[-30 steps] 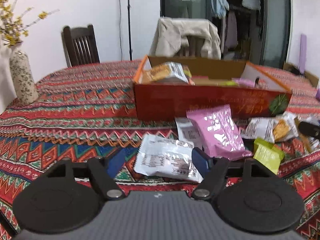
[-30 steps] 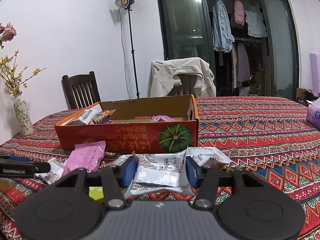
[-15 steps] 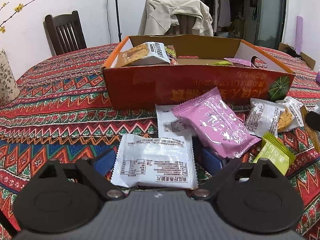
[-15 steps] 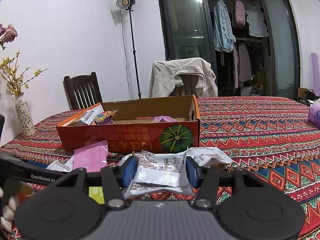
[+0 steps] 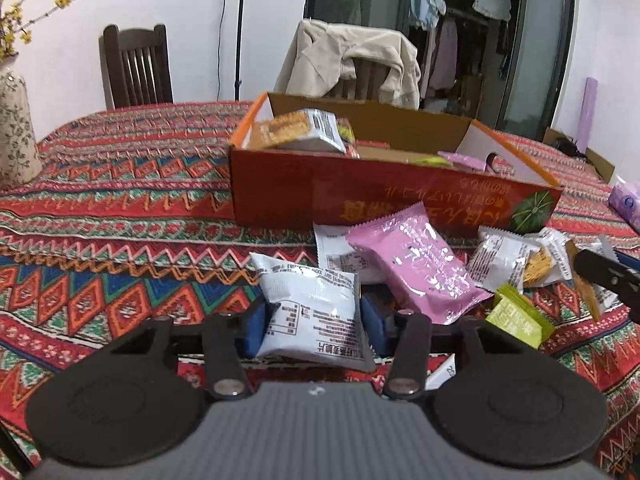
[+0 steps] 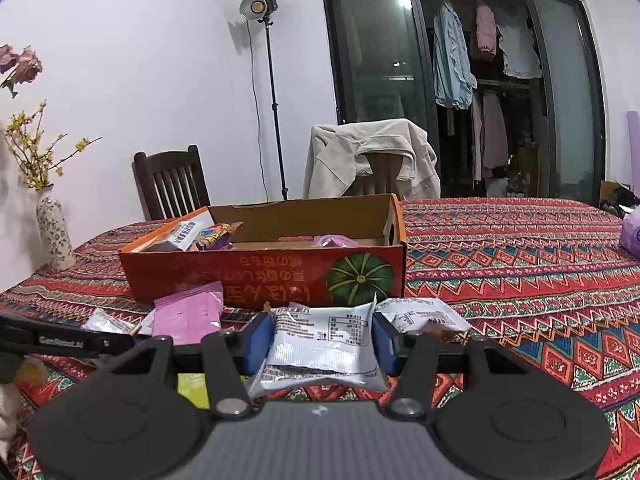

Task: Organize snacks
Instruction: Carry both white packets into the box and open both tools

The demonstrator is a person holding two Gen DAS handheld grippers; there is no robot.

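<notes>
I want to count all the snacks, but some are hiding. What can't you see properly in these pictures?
- Box, left view: its front wall hides most snacks inside.
- White packet, left view: the pink packet covers most of it.
- Green packet, right view: mostly behind the right claw.
- Purple pack, right view: cut off by the picture edge.
- Small print on the packet in the left claw: too small to read.

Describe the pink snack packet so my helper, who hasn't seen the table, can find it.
Find the orange cardboard box with the pumpkin picture. The pink packet lies on the patterned cloth against its front wall. It is the only pink one among white and green packets.
</notes>
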